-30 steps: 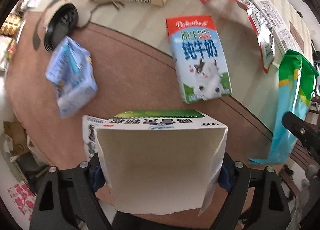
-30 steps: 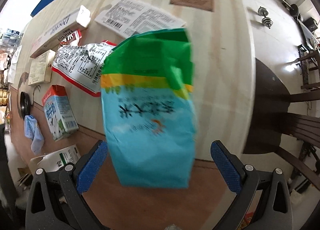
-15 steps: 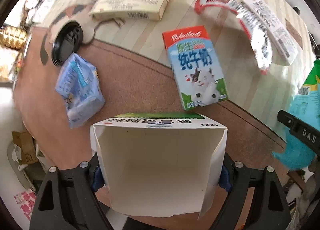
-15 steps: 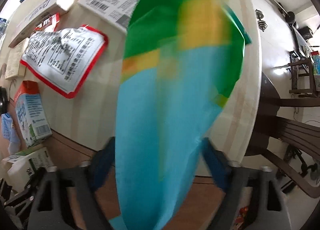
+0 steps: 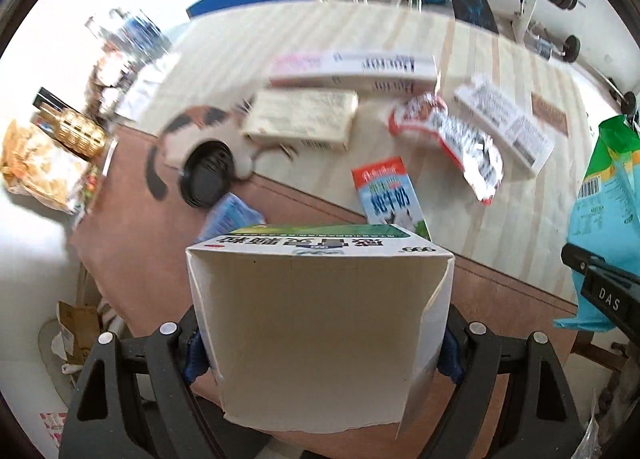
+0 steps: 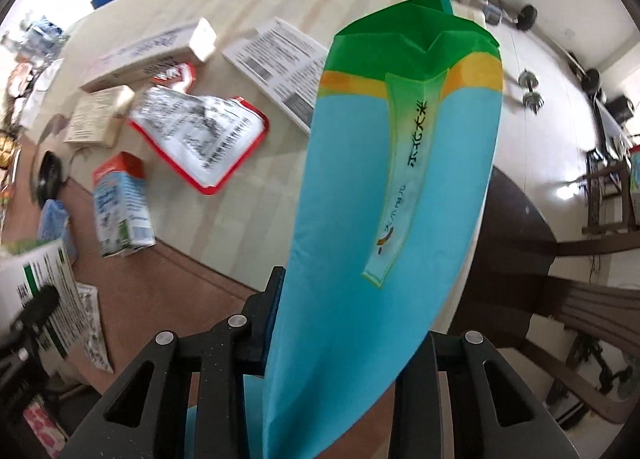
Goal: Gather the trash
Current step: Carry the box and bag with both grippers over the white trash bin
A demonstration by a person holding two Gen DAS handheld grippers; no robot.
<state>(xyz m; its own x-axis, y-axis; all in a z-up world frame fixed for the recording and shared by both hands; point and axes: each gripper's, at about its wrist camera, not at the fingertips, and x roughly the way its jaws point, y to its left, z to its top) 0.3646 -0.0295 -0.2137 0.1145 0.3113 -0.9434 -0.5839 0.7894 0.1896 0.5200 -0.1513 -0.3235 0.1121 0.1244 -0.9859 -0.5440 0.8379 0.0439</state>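
"DAS" on right gripper (image 5: pixel 604 299); "999" on white box (image 5: pixel 320 323); barcode on rice bag (image 5: pixel 608 199)

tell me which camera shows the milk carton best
The left wrist view. There the milk carton lies on the table with its printed front facing the camera, only its lower end hidden behind the held box. The right wrist view shows it whole but small, blurred and side-on, near the left edge.

Open white carton (image 5: pixel 320 323) w/ green top and blue-green bag (image 6: pixel 384 227) both lifted above table; milk box (image 5: pixel 386 195) lying flat.
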